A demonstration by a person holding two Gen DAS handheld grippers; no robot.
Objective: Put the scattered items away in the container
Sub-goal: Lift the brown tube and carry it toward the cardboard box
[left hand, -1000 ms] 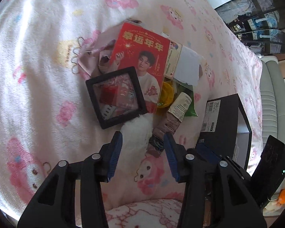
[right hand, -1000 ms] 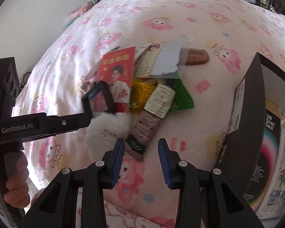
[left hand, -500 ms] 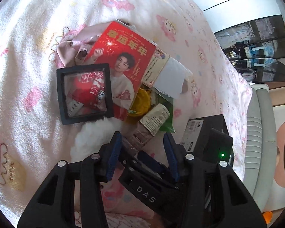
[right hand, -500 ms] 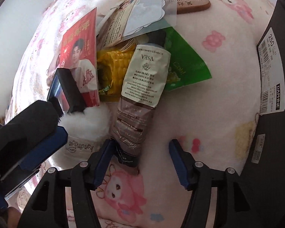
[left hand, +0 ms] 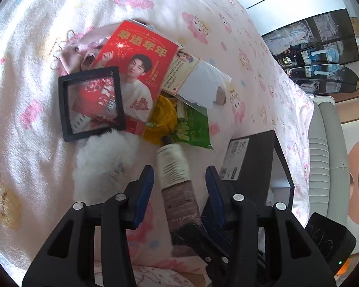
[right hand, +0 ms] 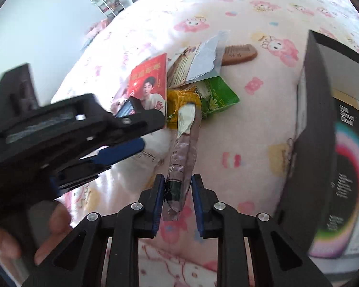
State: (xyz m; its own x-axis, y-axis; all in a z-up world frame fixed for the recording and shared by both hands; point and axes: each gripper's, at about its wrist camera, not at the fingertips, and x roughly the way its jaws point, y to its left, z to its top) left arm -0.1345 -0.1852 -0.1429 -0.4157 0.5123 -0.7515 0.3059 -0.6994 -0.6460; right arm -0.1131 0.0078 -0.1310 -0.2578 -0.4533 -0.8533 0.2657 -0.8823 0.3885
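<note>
The right hand-held gripper (right hand: 177, 199) has just closed on the brown tube (right hand: 183, 157), clamping its crimped end. The left hand-held gripper (left hand: 179, 186) stands narrowly open, empty, above the bed (left hand: 24, 119).

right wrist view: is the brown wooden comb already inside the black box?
No. The brown wooden comb lies on the pink cartoon-print blanket, beyond the pile and apart from the black box.

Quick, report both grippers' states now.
Left gripper: open, holding nothing.
Right gripper: jaws have just closed, shut on the cream tube's crimped end.
</note>
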